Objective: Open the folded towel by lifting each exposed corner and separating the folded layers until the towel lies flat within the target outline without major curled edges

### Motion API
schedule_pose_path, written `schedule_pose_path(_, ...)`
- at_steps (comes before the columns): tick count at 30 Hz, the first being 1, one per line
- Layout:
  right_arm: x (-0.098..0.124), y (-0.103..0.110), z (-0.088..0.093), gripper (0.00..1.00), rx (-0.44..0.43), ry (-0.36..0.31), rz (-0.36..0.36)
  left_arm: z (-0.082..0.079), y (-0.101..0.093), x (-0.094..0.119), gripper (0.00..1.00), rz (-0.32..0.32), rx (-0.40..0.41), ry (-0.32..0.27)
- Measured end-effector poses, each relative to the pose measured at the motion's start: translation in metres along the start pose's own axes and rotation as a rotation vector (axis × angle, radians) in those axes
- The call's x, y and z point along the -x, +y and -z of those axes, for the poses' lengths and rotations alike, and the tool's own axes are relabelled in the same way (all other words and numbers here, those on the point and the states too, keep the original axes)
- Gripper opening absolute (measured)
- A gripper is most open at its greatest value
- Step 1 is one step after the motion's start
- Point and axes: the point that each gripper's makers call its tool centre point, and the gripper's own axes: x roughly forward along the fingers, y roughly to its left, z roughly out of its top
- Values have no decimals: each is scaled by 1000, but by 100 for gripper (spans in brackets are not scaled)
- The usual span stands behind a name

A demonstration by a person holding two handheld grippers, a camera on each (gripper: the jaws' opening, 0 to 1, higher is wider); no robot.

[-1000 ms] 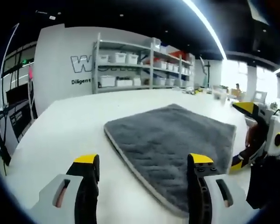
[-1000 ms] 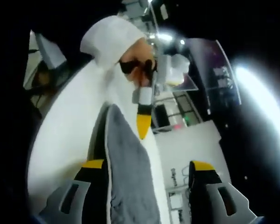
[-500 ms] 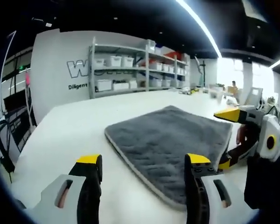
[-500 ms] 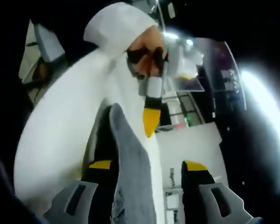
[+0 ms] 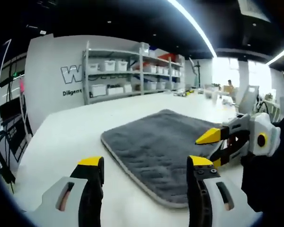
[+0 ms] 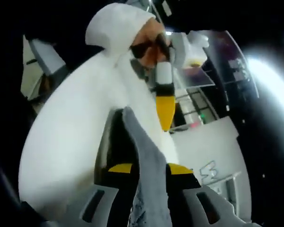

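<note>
A grey folded towel (image 5: 161,137) with a pale hem lies on the white table (image 5: 61,137). In the left gripper view my left gripper (image 5: 146,165) hovers open just short of the towel's near edge, with nothing between its fingers. My right gripper (image 5: 217,150) comes in from the right at the towel's right edge, its yellow tips above and below the cloth. The right gripper view is rolled on its side. There my right gripper (image 6: 150,168) is shut on a ridge of the towel (image 6: 141,137). One yellow-tipped finger of the left gripper (image 6: 165,106) shows beyond it.
Metal shelves with white bins (image 5: 118,71) stand against a lettered wall behind the table. Dark equipment (image 5: 2,156) sits off the table's left edge. Bare white table (image 6: 71,142) stretches around the towel.
My right gripper has moved in onto the towel's right edge and its jaws have narrowed from wide apart to pinching the cloth. My left gripper stays open near the front edge.
</note>
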Motion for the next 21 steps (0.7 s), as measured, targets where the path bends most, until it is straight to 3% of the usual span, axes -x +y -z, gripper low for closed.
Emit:
schedule_pose_path(7, 10, -1, -1, 1, -87, -62, -22, -8, -20, 0, 70, 104, 21, -42)
schedule_pose_path(9, 12, -3, -1, 0, -133, -84, -16, -4, -25, 0, 72, 129, 10, -19)
schedule_pose_path(14, 14, -4, 1, 0, -152, -89, -17, -1, -36, 0, 76, 171, -20, -2)
schedule_pose_path(18, 16, -3, -5, 0, -296, -146, -51, 3, -44, -1, 78, 182, -78, 21)
schedule_pose_path(21, 16, -9, -1, 0, -374, -154, -50, 5, -45, -3, 78, 171, -124, 32)
